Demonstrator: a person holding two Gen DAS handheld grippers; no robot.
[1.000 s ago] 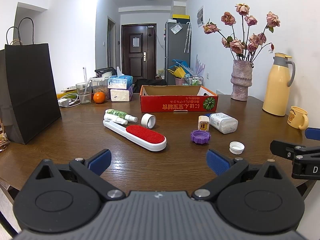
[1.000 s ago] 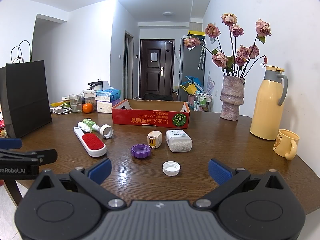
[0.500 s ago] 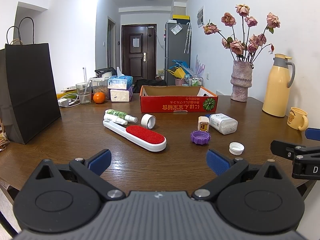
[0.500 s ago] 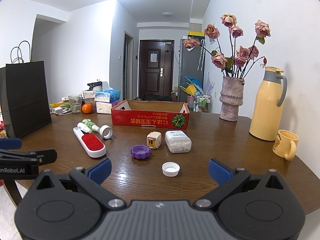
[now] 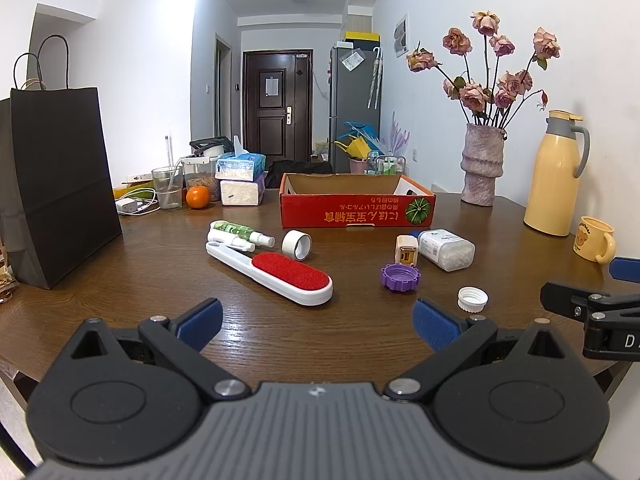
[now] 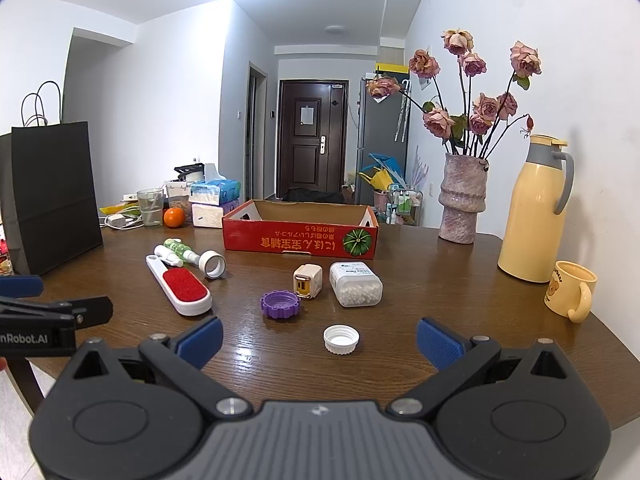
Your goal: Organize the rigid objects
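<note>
Almost nothing has changed over the last second: your left gripper (image 5: pixel 316 322) and right gripper (image 6: pixel 318 340) have only drifted a touch at the near edge of the wooden table (image 5: pixel 120 264), both with fingers spread wide apart and nothing between them. That stillness suggests the sorting has not started, so every rigid item is yet to be moved. The red cardboard box (image 5: pixel 357 209), the likely destination, sits toward the far middle of the table, and what little of its inside shows looks bare. In front of it lie the lint brush (image 5: pixel 280 274) with its red pad, two small spray bottles (image 5: pixel 236 234) just beside its handle, and a roll of white tape (image 5: pixel 297 244) near them. To the right are a small cream charger block (image 6: pixel 307 282), touching or nearly touching a clear pill bottle (image 6: pixel 355 284) on its side, a purple cap (image 6: pixel 280 304) and a white cap (image 6: pixel 341 339). The white cap lies nearest your right gripper, so it looks like the easiest first pick.
</note>
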